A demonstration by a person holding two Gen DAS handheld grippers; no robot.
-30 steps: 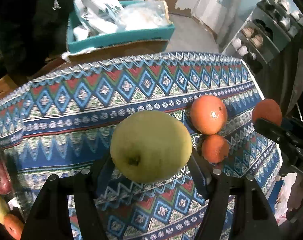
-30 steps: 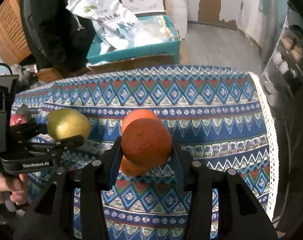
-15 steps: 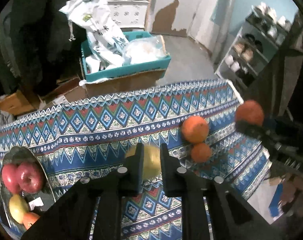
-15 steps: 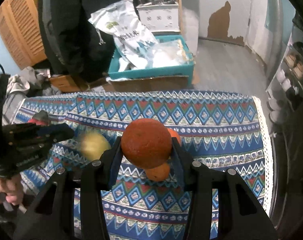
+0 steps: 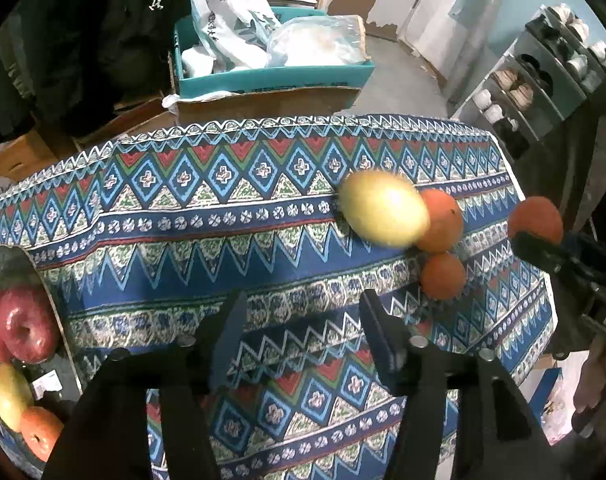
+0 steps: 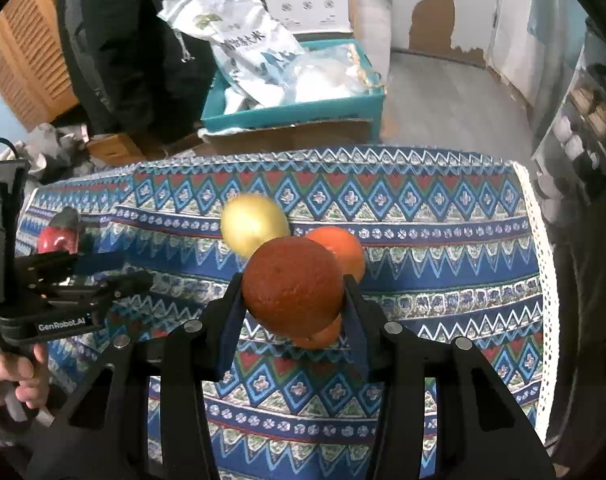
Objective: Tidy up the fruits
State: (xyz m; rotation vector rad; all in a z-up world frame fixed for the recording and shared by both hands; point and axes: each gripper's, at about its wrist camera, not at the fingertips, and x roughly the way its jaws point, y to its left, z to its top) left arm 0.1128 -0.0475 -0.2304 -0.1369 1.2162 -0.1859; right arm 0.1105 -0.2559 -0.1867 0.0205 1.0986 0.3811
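Note:
A yellow-green apple (image 5: 383,210) lies blurred on the patterned cloth, against an orange (image 5: 443,222) with a smaller orange (image 5: 443,276) beside it. My left gripper (image 5: 303,336) is open and empty, above the cloth in front of the apple. My right gripper (image 6: 293,300) is shut on a dark orange (image 6: 293,284) and holds it above the cloth; it shows at the right of the left wrist view (image 5: 535,220). In the right wrist view the apple (image 6: 255,230) and an orange (image 6: 343,250) sit behind the held one.
A dark plate (image 5: 11,260) at the left holds red apples (image 5: 23,324), a yellow apple (image 5: 9,396) and an orange fruit (image 5: 41,430). Beyond the table's far edge stands a teal box (image 5: 275,76) of bags. A shelf unit (image 5: 543,68) is at the right.
My left gripper let go of the yellow-green apple, shut briefly, then opened and pulled back. The apple moved right up against the oranges. My right gripper rose a little with its orange.

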